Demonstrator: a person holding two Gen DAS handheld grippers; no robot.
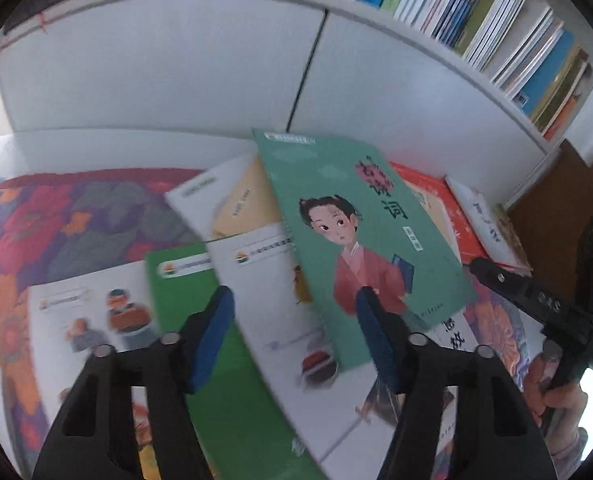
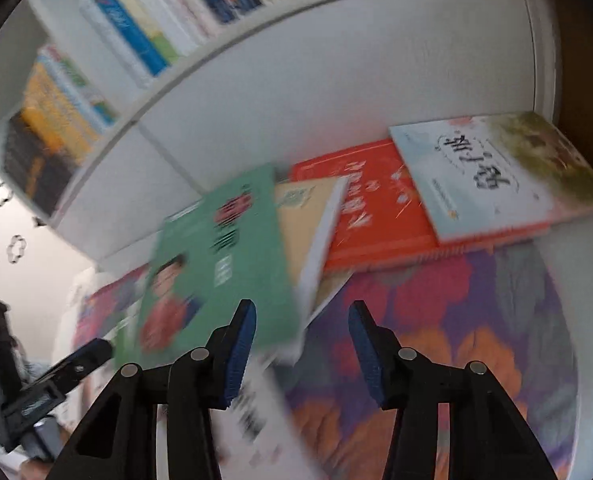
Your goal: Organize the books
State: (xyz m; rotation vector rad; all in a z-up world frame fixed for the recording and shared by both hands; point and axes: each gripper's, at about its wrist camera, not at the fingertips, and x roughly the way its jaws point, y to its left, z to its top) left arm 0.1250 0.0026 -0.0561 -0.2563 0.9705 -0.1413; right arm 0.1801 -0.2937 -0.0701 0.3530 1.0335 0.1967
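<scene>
Several books lie scattered on a floral mat (image 1: 56,224). On top is a teal book with a cartoon figure in red (image 1: 360,240) (image 2: 216,260). It overlaps a white book (image 1: 272,300), a tan book (image 1: 244,204) and a bright green book (image 1: 200,320). My left gripper (image 1: 294,300) hovers open over this pile, with nothing between its blue pads. My right gripper (image 2: 302,312) is open too, above the mat just right of the teal book's corner. Each gripper shows at the edge of the other's view.
A red book (image 2: 376,208) with a pale book (image 2: 488,172) on it lies against the white cabinet doors (image 1: 156,68). Above runs a shelf packed with upright books (image 1: 476,20) (image 2: 136,32). A person's hand (image 1: 552,392) holds the right gripper's handle.
</scene>
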